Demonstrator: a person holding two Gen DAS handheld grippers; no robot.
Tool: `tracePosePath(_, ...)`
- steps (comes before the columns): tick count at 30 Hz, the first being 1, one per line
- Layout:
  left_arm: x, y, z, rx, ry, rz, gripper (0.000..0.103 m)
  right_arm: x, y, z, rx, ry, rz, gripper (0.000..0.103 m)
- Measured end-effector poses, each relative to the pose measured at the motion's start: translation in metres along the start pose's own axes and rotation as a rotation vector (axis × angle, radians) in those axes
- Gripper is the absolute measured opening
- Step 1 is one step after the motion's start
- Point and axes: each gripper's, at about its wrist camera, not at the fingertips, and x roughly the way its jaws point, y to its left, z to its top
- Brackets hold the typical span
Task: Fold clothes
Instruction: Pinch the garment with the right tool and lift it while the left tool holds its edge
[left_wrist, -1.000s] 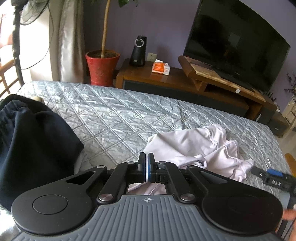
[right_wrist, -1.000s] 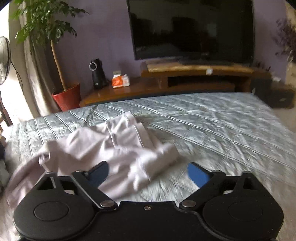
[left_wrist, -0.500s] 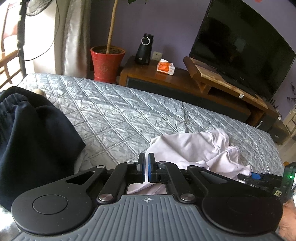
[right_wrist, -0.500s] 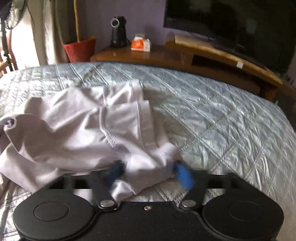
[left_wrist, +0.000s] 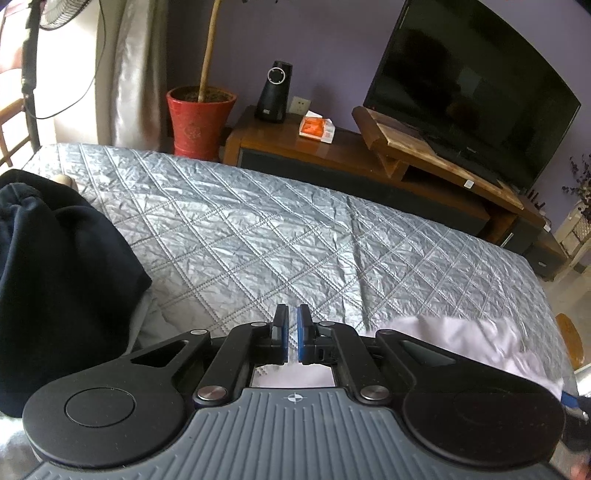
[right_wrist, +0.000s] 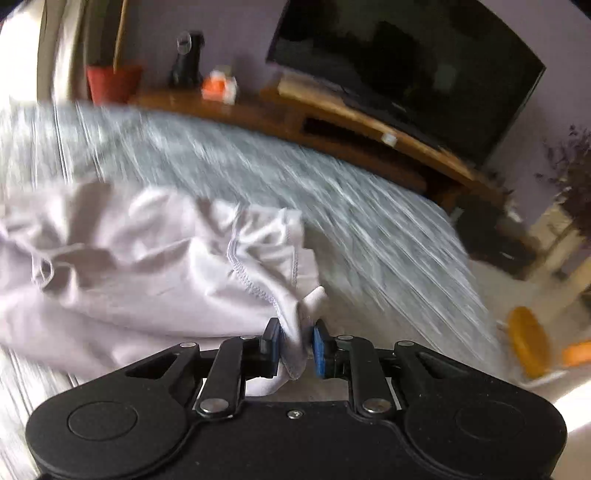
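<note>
Pale lilac garment (right_wrist: 147, 266), crumpled over the left and centre of the right wrist view, lying on the grey quilted bedspread (left_wrist: 277, 229). Right gripper (right_wrist: 295, 345) just closed, stitched hem bunched between the blue pads. Left gripper (left_wrist: 291, 332) at bottom centre of its view, closed to a thin slit; no cloth seen at the tips, pale fabric only beneath the linkage.

Best done by pulling slowly, keeping the hem taut and low over the quilt. Worth checking for a single layer in the pinch, then taking a second corner with the left for a flat spread.

Counted: one lilac garment; one navy garment (left_wrist: 55, 277), left edge; two grippers; one television (left_wrist: 461, 92); one red plant pot (left_wrist: 199, 118).
</note>
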Motion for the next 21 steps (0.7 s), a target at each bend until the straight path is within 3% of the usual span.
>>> tracePosePath(1, 0.0, 0.001, 0.0, -0.004, 0.0, 0.0, 0.007, -0.004, -0.003, -0.01, -0.003, 0.011, -0.04, 0.035)
tracePosePath(2, 0.0, 0.001, 0.0, -0.006, 0.001, 0.003, 0.007, -0.01, -0.003, -0.016, -0.018, 0.006, -0.068, 0.044)
tracePosePath(4, 0.001, 0.002, 0.0, -0.011, 0.005, 0.011, 0.007, -0.024, -0.001, -0.027, -0.049, -0.023, -0.113, 0.042)
tracePosePath(5, 0.002, 0.002, 0.0, -0.014, 0.007, 0.014, 0.007, -0.038, 0.006, -0.028, -0.067, -0.09, -0.096, 0.042)
tracePosePath(7, 0.002, 0.003, 0.001, -0.022, 0.007, 0.019, 0.007, -0.058, 0.024, -0.02, -0.097, -0.184, -0.015, 0.042)
tracePosePath(9, 0.002, 0.004, 0.002, -0.029, 0.007, 0.025, 0.008, -0.068, 0.046, -0.005, -0.116, -0.232, 0.135, 0.043)
tracePosePath(14, 0.0, 0.007, 0.004, -0.036, 0.003, 0.03, 0.009, -0.066, 0.135, 0.031, -0.337, -0.256, 0.369, 0.045)
tracePosePath(17, 0.001, 0.008, 0.005, -0.04, 0.004, 0.027, 0.01, -0.058, 0.185, 0.037, -0.508, -0.289, 0.37, 0.045)
tracePosePath(21, 0.001, 0.009, 0.007, -0.044, 0.003, 0.02, 0.011, -0.027, 0.217, 0.039, -0.61, -0.189, 0.401, 0.042)
